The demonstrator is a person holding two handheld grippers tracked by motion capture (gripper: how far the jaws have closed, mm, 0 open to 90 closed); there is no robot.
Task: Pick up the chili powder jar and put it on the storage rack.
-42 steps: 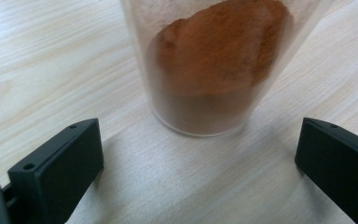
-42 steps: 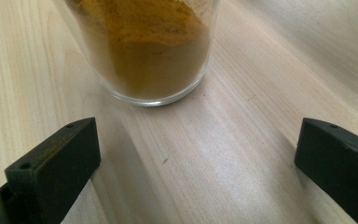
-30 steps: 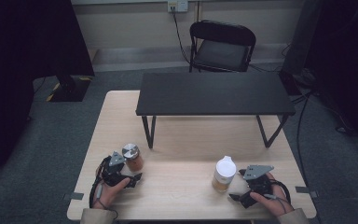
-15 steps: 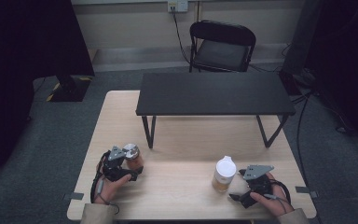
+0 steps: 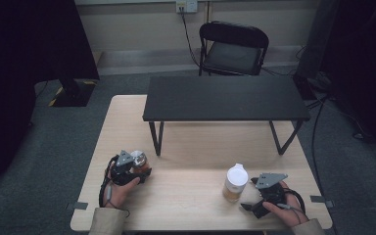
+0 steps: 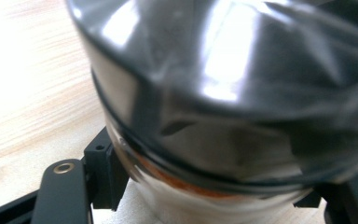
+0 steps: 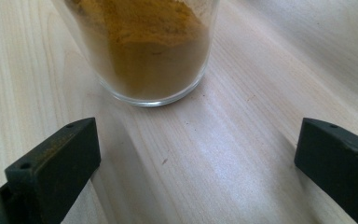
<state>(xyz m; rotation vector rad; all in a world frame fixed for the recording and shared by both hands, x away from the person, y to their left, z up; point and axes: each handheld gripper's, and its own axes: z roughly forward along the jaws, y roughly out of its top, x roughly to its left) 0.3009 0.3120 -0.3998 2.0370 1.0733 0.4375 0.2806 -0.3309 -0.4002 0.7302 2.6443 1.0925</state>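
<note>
A glass jar with a shiny silver lid (image 5: 138, 158) and orange-brown contents is at the table's front left. My left gripper (image 5: 133, 171) is shut on it. In the left gripper view the jar (image 6: 223, 107) leans toward the camera between the black jaws, its lid looming large. At the front right stands a white-lidded glass jar (image 5: 236, 181) of yellow-brown powder. My right gripper (image 5: 248, 205) sits just in front of it, open. In the right gripper view the jar's base (image 7: 144, 56) rests on the wood just beyond the gripper (image 7: 196, 158), touching neither jaw.
A low black stand (image 5: 225, 98) on thin legs spans the back half of the light wooden table (image 5: 186, 205). A black folding chair (image 5: 232, 46) stands behind the table. Cables trail on the grey floor at the right.
The left gripper has shifted slightly with the silver-lidded jar, which now leans a little. The right gripper and the white-lidded jar have not moved.
</note>
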